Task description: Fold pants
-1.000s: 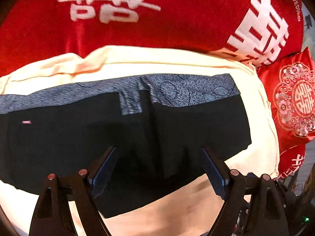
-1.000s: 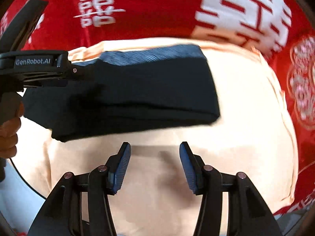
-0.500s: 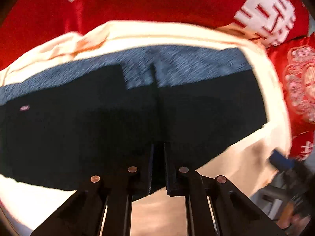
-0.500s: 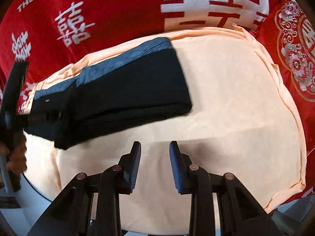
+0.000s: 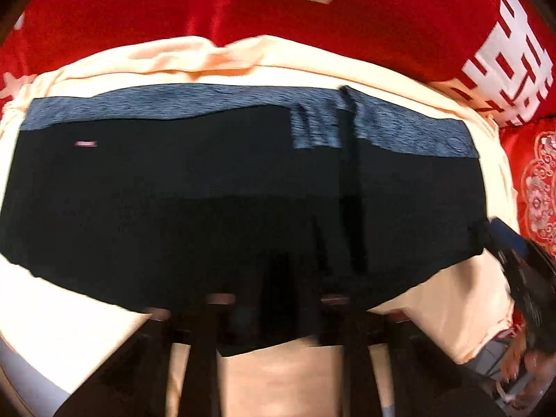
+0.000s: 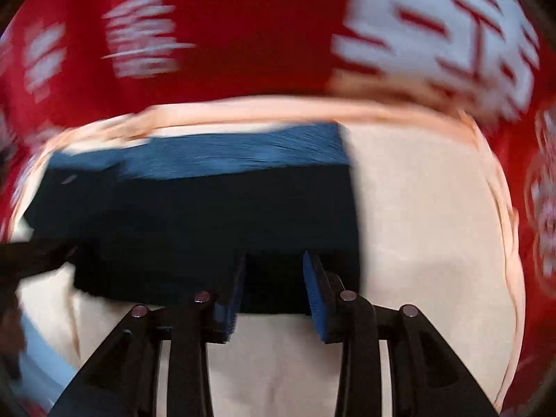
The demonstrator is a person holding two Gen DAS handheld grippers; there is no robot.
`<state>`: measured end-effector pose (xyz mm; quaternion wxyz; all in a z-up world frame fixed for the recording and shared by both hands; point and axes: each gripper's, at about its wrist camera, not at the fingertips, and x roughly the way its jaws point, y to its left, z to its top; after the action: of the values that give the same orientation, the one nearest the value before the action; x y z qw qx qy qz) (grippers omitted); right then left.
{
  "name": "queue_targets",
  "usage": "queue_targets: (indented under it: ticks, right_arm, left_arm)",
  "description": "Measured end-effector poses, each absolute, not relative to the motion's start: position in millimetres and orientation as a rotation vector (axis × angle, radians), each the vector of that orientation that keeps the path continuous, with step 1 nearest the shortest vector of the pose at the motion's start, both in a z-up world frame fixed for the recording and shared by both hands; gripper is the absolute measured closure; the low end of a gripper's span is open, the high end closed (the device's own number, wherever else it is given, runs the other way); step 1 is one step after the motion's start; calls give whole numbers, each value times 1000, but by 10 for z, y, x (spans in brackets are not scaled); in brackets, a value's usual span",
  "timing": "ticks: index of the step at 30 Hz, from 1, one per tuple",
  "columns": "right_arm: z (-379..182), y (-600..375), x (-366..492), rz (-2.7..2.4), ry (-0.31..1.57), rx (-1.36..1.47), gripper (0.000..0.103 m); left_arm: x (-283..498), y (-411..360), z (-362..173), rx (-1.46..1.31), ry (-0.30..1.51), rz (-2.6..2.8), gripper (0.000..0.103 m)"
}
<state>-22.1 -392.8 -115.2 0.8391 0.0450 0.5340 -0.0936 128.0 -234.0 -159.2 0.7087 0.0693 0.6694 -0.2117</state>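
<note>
Both grippers have closed in on the near edge of the folded black pants (image 5: 222, 191), the left gripper (image 5: 278, 299) with jaws just reopening over the fabric and the right gripper (image 6: 274, 288) with jaws just spreading astride the pants' near right corner, so a shallow pinch may catch only the top layer and undo the fold.

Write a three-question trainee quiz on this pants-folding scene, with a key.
1. True or false: the pants lie on a cream cloth spread over red bedding.
2. Which colour is the strip along the far edge of the pants? A. grey-blue B. yellow C. green
3. Over which edge of the pants does the right gripper stand, near or far, and are its pads pressed together?

Key
1. True.
2. A; the grey-blue strip runs along the far edge.
3. The near edge; no, the pads stand apart, having just been opening, with dark fabric showing between them.
</note>
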Motion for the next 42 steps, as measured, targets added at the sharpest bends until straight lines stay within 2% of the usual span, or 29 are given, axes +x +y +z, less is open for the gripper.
queue_targets:
  ticks: [1,4,10,11,13,18,20,21,22,27,33,38,42]
  right_arm:
    - [-1126,-3758,-213,-159,1116,26,39]
    - [-1164,-3264,-135,-53,1092,-162,39]
    - [-1395,-2868,34,-7,1091,-292,40]
    - [-1427,-2813,48,0,1093,-315,41]
    - [-1470,-2781,82,7,1094,-358,51]
    - [-1574,-2750,200,-11,1137,-383,52]
    - [-1634,-2793,273,14,1189,-319,79]
    - [-1619,-2815,302,11,1204,-286,89]
    - [-1580,-2816,304,9,1199,-273,92]
    - [-1373,-2823,240,52,1210,-179,92]
    - [-1628,-2673,266,45,1276,-211,92]
    - [-1516,-2664,262,36,1287,-196,86]
    - [-1319,-2719,208,61,1290,-97,77]
  left_arm:
    - [1276,-2259,-1566,152,1461,-452,18]
    - [1283,-2132,-1560,157,1442,-436,18]
    - [1312,-1820,-1633,165,1459,-374,18]
    - [1314,-1767,-1651,160,1465,-367,18]
    - [1312,-1701,-1681,149,1472,-353,18]
    - [1305,-1542,-1728,127,1489,-332,18]
    - [1297,-1496,-1730,132,1493,-324,18]
    - [1292,-1481,-1720,136,1494,-318,18]
    - [1291,-1467,-1716,141,1495,-310,18]
    - [1301,-1353,-1663,142,1491,-284,18]
    - [1308,-1250,-1693,131,1504,-251,18]
    - [1282,-1185,-1693,141,1509,-228,18]
    - [1265,-1119,-1663,127,1509,-215,18]
